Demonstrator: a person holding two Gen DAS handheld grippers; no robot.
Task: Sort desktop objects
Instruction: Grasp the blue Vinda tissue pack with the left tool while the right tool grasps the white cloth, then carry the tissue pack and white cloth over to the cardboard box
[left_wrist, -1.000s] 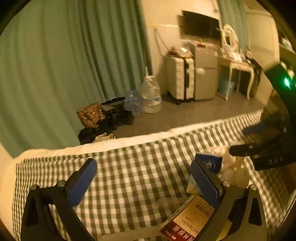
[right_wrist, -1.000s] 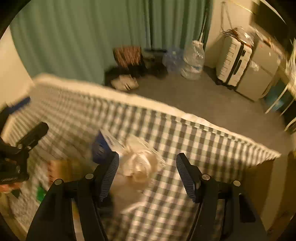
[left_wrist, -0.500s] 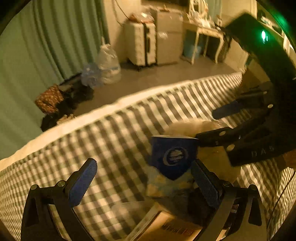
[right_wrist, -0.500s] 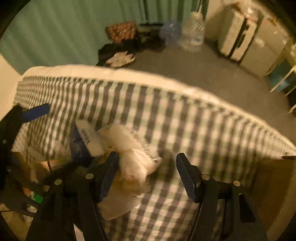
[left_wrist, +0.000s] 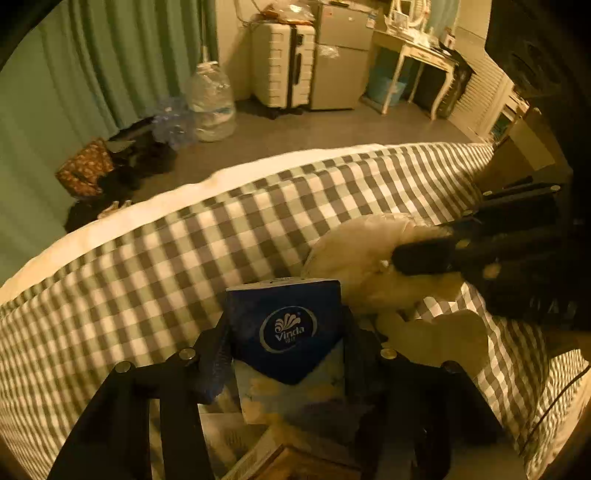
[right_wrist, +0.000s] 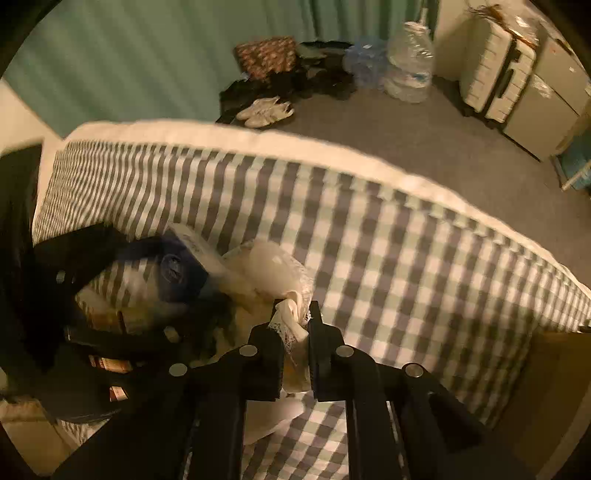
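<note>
A dark blue tissue pack (left_wrist: 286, 317) stands on the checked bed sheet (left_wrist: 147, 277), right in front of the left wrist camera. My left gripper (left_wrist: 288, 347) has it between its jaws, which are closing, and both pads touch the pack's sides. Beside it to the right lies a crumpled white plastic bag (left_wrist: 354, 247). My right gripper (right_wrist: 295, 321) is closing on a bunched fold of that bag (right_wrist: 269, 266), with the fold pinched between its pads. In the right wrist view the tissue pack (right_wrist: 177, 269) is a blur at the left, and the left gripper (right_wrist: 92, 258) holding it is a dark shape.
A printed cardboard box (left_wrist: 295, 461) lies just under the left gripper, and more boxes (right_wrist: 107, 321) show at the left of the right wrist view. The bed's white far edge (right_wrist: 258, 140) drops to the floor. On the floor stand a water jug (left_wrist: 210, 99), a suitcase (left_wrist: 284, 62) and shoes (right_wrist: 266, 110).
Both grippers have tipped down toward the bed and closed. The left went from wide open onto the tissue pack. The right went from half open onto the white bag.
</note>
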